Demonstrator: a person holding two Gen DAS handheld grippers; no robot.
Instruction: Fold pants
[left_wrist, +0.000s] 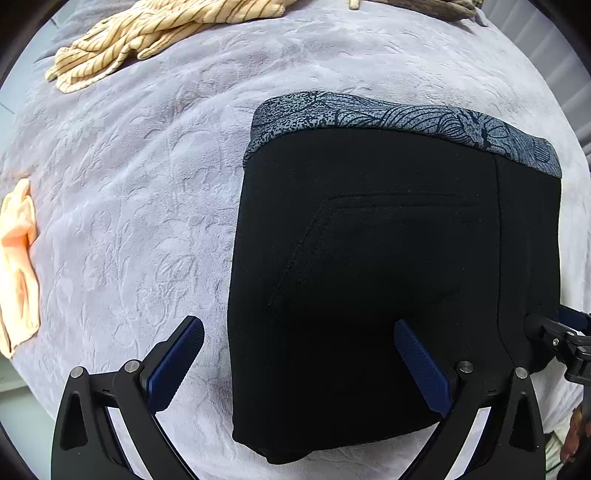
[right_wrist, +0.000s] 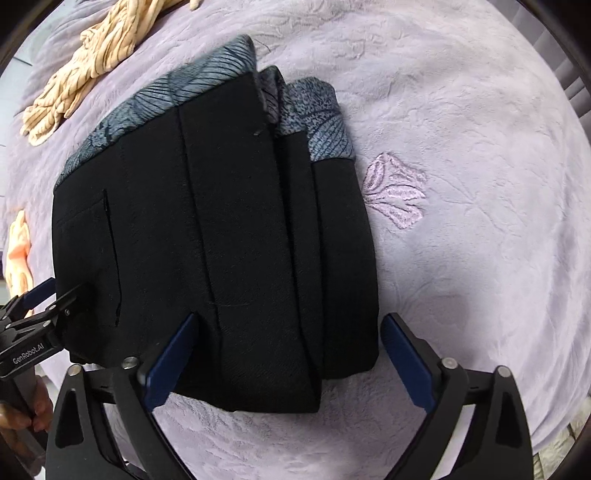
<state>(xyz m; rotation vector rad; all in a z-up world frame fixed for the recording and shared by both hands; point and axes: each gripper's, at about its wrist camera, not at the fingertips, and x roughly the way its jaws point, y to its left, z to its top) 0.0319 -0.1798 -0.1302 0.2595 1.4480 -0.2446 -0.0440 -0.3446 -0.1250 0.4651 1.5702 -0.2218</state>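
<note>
The black fabric pants with a grey leaf-printed waistband (right_wrist: 221, 229) lie folded into a compact stack on the lilac embossed blanket (right_wrist: 461, 258), apparently finished, both the left tool (left_wrist: 299, 343) and right tool (right_wrist: 288, 339) spread wide, holding nothing.

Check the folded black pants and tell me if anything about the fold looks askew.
The black pants lie folded on the lilac blanket, but the layers do not line up: in the right wrist view the patterned waistband steps out past the top layer on the right. Otherwise nothing stands out.
</note>
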